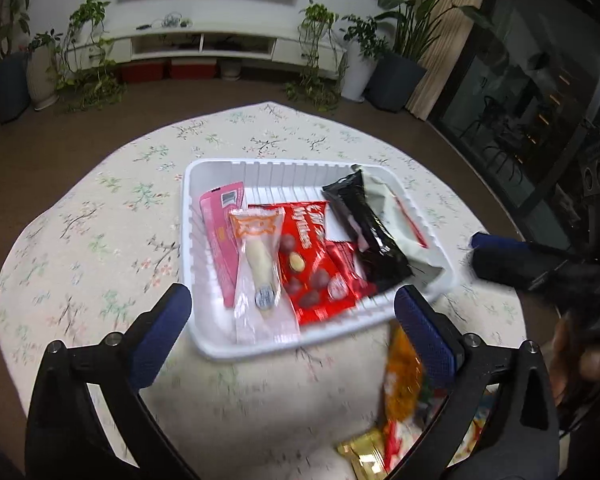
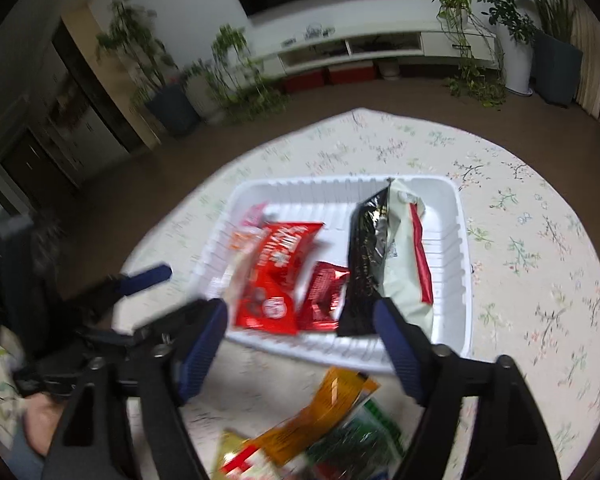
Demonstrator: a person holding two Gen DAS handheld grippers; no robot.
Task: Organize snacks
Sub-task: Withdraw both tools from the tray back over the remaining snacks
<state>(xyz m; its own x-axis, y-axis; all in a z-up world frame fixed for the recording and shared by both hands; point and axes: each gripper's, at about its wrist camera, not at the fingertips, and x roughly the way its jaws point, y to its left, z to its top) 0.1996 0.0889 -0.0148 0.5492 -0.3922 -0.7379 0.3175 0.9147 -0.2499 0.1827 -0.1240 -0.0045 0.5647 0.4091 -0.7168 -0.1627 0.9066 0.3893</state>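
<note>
1. Standing wide apart, the jaws of the left gripper [image 1: 292,308] hold nothing; its blue pads [image 1: 424,332] frame the near edge of the white tray [image 1: 260,168].
2. Spread wide as well, the right gripper [image 2: 300,324] grips nothing, its pads hovering above the tray's near rim in the right wrist view.
3. The tray sits on a round table under a floral tablecloth [image 1: 100,216], at about twelve o'clock from both grippers.
4. Inside the tray, at nine o'clock, a pink packet [image 1: 220,232] lies along the left wall, with a clear wrapper bearing an orange print [image 1: 258,264] partly over it.
5. A large red chocolate bag [image 1: 312,264] fills the tray's middle, and a smaller red packet [image 2: 324,296] lies just beside it toward three o'clock.
6. A black packet [image 1: 368,228] lies lengthwise at the tray's three o'clock side, resting on a pale green packet with a red stripe [image 2: 408,264] against the right wall.
7. Outside the tray, at six o'clock on the cloth, loose snacks wait: an orange packet [image 2: 320,412], a gold one [image 1: 360,452] and a green one [image 2: 360,440], all blurred.
8. The right gripper's dark body shows at three o'clock in the left wrist view, with a blurred hand [image 1: 576,364] beneath it.
</note>
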